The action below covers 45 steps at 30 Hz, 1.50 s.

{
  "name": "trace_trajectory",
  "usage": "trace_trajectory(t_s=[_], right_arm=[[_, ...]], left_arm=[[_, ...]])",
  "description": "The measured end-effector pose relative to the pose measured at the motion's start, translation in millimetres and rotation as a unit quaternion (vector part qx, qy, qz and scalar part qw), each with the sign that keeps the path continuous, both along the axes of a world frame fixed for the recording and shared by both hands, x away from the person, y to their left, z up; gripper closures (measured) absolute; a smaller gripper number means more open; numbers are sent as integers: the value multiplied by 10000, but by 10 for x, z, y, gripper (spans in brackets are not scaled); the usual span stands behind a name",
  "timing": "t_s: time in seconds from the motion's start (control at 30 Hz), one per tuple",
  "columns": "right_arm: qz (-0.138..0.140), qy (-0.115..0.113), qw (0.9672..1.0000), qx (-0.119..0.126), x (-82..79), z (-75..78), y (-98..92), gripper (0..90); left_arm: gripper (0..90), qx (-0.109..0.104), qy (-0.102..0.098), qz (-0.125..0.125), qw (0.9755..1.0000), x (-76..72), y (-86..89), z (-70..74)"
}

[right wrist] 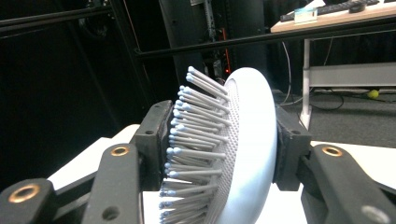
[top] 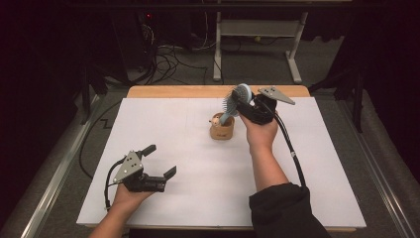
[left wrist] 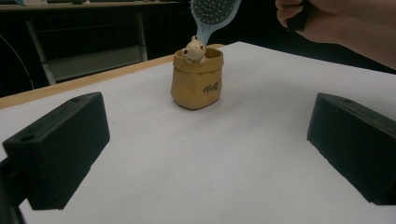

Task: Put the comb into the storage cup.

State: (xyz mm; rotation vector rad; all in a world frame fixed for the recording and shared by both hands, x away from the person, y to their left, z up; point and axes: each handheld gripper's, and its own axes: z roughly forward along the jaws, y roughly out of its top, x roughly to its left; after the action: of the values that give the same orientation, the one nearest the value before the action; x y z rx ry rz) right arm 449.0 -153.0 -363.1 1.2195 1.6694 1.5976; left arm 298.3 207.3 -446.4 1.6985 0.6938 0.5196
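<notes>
- Right tool point(top: 241, 101) raised over the far middle of the tabletop point(top: 307, 188), head of a pale blue hairbrush point(top: 236, 99) between its jaws
- In the right gripper view, brush head point(right wrist: 243, 144) seen edge-on, one jaw at the bristle tips, the other against the smooth back; whether the pads press or merely flank it, cannot tell
- Brush handle angled down into a small tan pouch-shaped holder point(top: 222, 128) standing upright on the tabletop, just beside the right hand point(top: 260, 131)
- Small bear figure point(left wrist: 195, 49) perched on the holder's rim (lettering on the front too small to read)
- Left tool point(top: 159, 161) low over the near left of the tabletop, jaws spread wide, nothing between them, well apart from the holder
- Left hand point(top: 126, 198) wrapped around the tool's body
</notes>
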Motion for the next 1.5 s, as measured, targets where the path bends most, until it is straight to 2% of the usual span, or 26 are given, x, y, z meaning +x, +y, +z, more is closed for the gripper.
trace_trajectory(t_s=[0.6, 1.13, 1.5], right_arm=[[-69, 213, 9996, -165, -7, 11, -85, 459], [-158, 283, 9993, -167, -34, -34, -173, 434], [-248, 369, 9988, -190, -22, -95, -236, 352]], left_arm=[[0, -2, 26, -6, 10000, -1, 4, 3], [0, 11, 27, -4, 10000, -1, 11, 0], [0, -10, 57, 4, 10000, 5, 21, -12]])
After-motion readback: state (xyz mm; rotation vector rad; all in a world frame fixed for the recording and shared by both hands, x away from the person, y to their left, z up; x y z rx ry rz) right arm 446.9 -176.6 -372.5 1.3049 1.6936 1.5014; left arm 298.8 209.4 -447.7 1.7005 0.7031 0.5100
